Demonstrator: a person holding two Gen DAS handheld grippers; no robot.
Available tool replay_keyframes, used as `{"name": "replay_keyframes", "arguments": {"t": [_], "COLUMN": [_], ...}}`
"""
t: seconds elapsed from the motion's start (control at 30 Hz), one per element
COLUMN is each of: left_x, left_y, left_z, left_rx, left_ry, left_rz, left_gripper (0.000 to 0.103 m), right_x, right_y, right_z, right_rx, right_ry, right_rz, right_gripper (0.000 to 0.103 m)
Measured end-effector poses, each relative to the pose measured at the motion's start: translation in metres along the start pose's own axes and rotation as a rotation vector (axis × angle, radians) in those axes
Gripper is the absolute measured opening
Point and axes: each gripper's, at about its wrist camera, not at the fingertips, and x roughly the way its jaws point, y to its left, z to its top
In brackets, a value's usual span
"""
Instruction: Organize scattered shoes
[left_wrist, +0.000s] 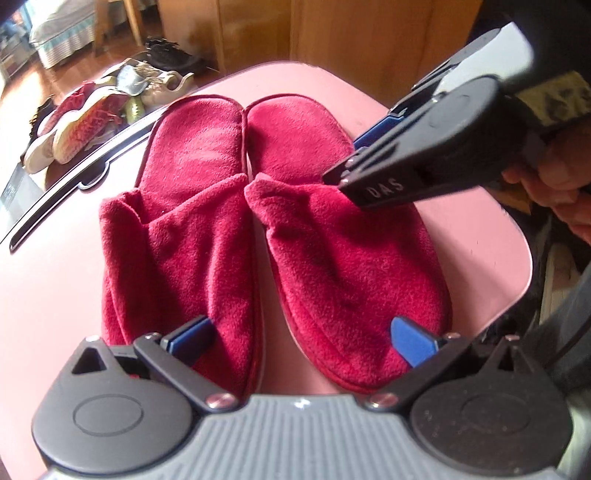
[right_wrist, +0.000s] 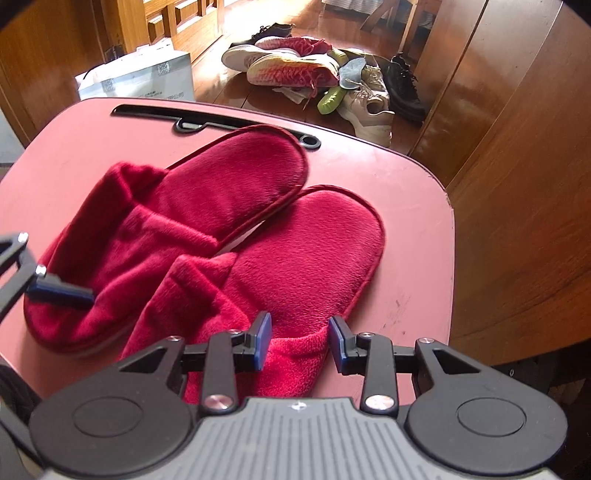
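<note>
while two red plush slippers lie side by side on the pink tabletop (left_wrist: 461, 229), toes toward the cameras and heels toward the far edge, both grippers hang over their toe ends. the left slipper (left_wrist: 177, 236) and the right slipper (left_wrist: 343, 251) touch along their inner edges near the heels, and their open backs show the fuzzy insoles. the left gripper (left_wrist: 308, 338) has its blue pads spread wide, one pad over the toe of the left slipper and the other over the toe of the right slipper, neither visibly pressing on the fabric. the right gripper (right_wrist: 300, 343) is set partly apart with the rim of the right slipper's upper (right_wrist: 295, 347) sitting between its blue pads; whether the pads actually squeeze the fabric cannot be told, as a sliver of gap shows on each side. in the left wrist view the same tool comes in from the right, its black tip at that upper's edge, with a person's hand (left_wrist: 554, 184) on its handle. a black slot with a handle (right_wrist: 207, 120) runs along the table's far edge. beyond it, a pile of sneakers (right_wrist: 321, 77) lies on the wooden floor (right_wrist: 236, 88), red, white and black pairs tangled together, beside wooden cabinets (right_wrist: 517, 184) and a white box (right_wrist: 144, 79).
</note>
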Motion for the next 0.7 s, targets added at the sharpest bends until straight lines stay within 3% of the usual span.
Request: {"name": "replay_keyframes", "arguments": {"t": [0.17,0.37,0.53,0.7], "left_x": [0.001,0.001,-0.017,-0.026], "left_y": [0.008,0.002,-0.013,-0.047], "left_z": [0.002,-0.001,0.001,0.001], "left_rx": [0.054,0.025,-0.010,0.005], "left_ry": [0.035,0.002,-0.107,-0.192], "left_rz": [-0.023,0.001,0.052,0.038], "left_gripper": [0.103,0.103,0.103,0.103], "right_x": [-0.002,-0.006,-0.024,-0.017], "right_y": [0.002,-0.006,-0.033,-0.033], "right_z": [-0.005,-0.002,0.008,0.020], "right_rx": [-0.004,0.002,0.127,0.128], "right_ry": [0.016,0.001,-0.120,-0.152], "right_rz": [0.016,0.025,0.079,0.125], "right_gripper": [0.036,0.037,0.037,0.037]}}
